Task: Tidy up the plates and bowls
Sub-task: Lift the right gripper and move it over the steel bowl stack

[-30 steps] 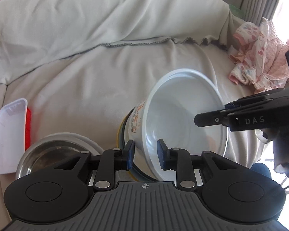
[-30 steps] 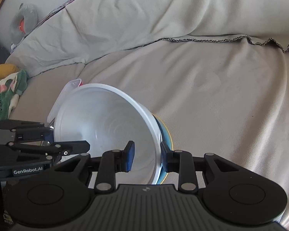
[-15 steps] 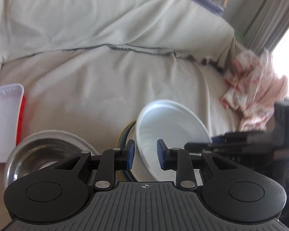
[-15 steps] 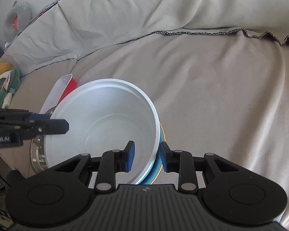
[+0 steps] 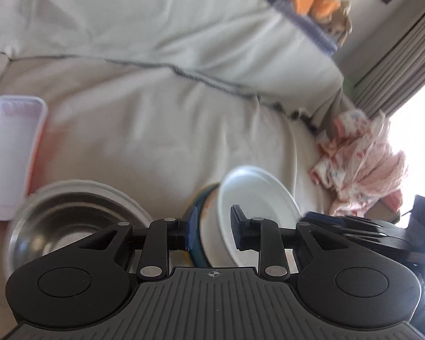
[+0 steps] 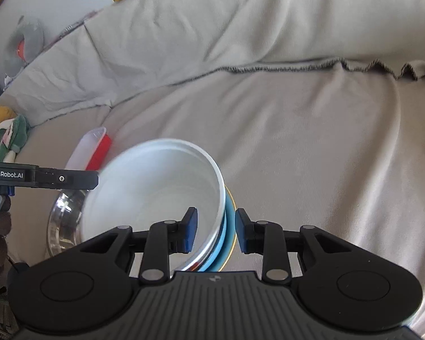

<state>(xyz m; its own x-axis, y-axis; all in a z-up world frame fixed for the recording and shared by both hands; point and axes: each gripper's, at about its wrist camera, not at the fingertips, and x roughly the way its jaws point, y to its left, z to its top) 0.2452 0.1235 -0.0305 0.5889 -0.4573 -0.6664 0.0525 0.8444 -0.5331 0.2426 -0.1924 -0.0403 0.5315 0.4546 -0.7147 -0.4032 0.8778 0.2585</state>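
- The white bowl [image 6: 153,189] sits on a blue plate [image 6: 223,243] on the beige sheet [image 6: 297,141], just beside the steel bowl [image 6: 62,221].
- Right gripper [image 6: 216,231]: jaws parted, straddling the white bowl's near rim — one pad inside, one outside, neither visibly pressing.
- Left gripper [image 5: 214,232]: fingers apart around that bowl's [image 5: 255,198] wall; contact is hard to judge through the blur.
- A white tray [image 5: 11,153] over something red lies beyond the steel bowl [image 5: 70,221].

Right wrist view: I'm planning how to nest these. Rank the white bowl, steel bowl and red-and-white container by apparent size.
1. white bowl, though nearest the camera.
2. steel bowl, partly hidden behind it, so true size is unsure.
3. red-and-white container, farther away and partly hidden.
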